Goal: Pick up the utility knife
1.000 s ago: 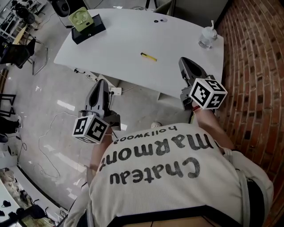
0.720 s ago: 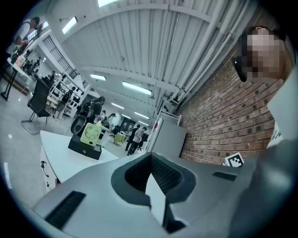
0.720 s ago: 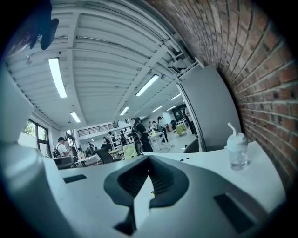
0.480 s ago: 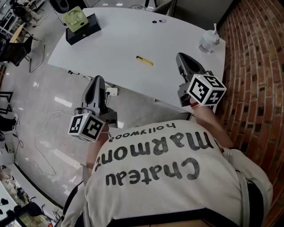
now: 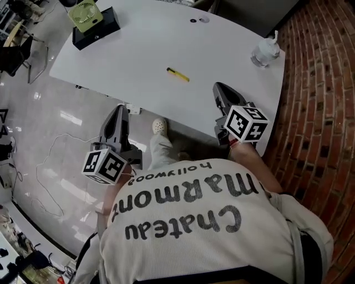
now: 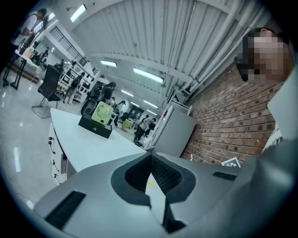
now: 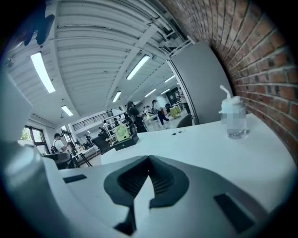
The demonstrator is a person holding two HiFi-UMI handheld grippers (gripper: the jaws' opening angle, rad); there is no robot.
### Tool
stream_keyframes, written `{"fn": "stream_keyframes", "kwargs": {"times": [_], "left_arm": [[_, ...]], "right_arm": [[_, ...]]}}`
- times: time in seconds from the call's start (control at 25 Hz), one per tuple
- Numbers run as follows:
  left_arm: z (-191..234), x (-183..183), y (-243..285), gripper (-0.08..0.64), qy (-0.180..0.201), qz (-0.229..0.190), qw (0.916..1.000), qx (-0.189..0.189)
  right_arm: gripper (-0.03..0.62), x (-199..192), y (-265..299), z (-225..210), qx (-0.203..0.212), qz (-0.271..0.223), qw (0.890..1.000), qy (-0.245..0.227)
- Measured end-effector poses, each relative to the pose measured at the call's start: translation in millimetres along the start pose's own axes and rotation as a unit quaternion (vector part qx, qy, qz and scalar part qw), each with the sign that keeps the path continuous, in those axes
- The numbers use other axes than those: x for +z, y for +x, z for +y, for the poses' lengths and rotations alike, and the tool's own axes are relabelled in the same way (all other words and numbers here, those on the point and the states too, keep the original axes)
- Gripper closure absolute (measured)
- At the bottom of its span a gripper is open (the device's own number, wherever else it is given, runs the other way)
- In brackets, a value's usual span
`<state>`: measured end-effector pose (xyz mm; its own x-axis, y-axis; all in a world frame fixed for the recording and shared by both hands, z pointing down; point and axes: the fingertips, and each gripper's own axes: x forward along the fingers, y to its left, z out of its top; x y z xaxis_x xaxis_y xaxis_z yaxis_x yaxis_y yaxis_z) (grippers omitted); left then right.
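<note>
Upper middle of frame, on white table (image 5: pixel 138 55): yellow knife (image 5: pixel 177 74), lengthwise nearly left-right, up-left of nearer right tongs (image 5: pixel 218 90); left tongs (image 5: pixel 119 109) farther; both pinched closed, holding nothing.

A white table (image 5: pixel 222 61) fills the upper middle of my head view. At its upper left corner a green fan (image 5: pixel 84 14) sits on a black box (image 5: pixel 102 26). Near the table's upper right corner stands a clear bottle (image 5: pixel 264 52) with a white spout, close to the brick wall (image 5: pixel 324 111) that runs down the right side. Two small dark discs (image 5: pixel 193 20) lie by the table's far edge. At left, a thin white cable (image 5: pixel 37 172) loops over the glossy floor (image 5: pixel 44 111). My shoe (image 5: pixel 160 126) shows just below the table's near edge.
</note>
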<state>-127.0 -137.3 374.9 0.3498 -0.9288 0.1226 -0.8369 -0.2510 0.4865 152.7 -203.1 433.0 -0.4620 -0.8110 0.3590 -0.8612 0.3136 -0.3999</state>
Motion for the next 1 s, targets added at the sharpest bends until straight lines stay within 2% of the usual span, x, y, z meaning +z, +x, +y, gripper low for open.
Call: {"fn": "stream_keyframes", "kwargs": {"times": [0.36, 0.56, 0.64, 1.0], "left_arm": [[26, 24, 54, 0.558, 0.005, 0.007, 0.9996, -0.026], [47, 38, 71, 0.558, 0.002, 0.005, 0.9998, -0.017], [56, 40, 77, 0.558, 0.001, 0.005, 0.9999, -0.016], [87, 31, 79, 0.558, -0.017, 0.02, 0.9996, 0.013]], "right_arm": [[0.589, 5, 57, -1, -0.007, 0.018, 1.0, 0.004], [0.589, 11, 88, 2, 0.008, 0.023, 1.0, 0.002], [0.569, 10, 100, 2, 0.01, 0.031, 0.999, 0.003], [0.525, -23, 140, 6, 0.023, 0.093, 0.995, 0.003]]}}
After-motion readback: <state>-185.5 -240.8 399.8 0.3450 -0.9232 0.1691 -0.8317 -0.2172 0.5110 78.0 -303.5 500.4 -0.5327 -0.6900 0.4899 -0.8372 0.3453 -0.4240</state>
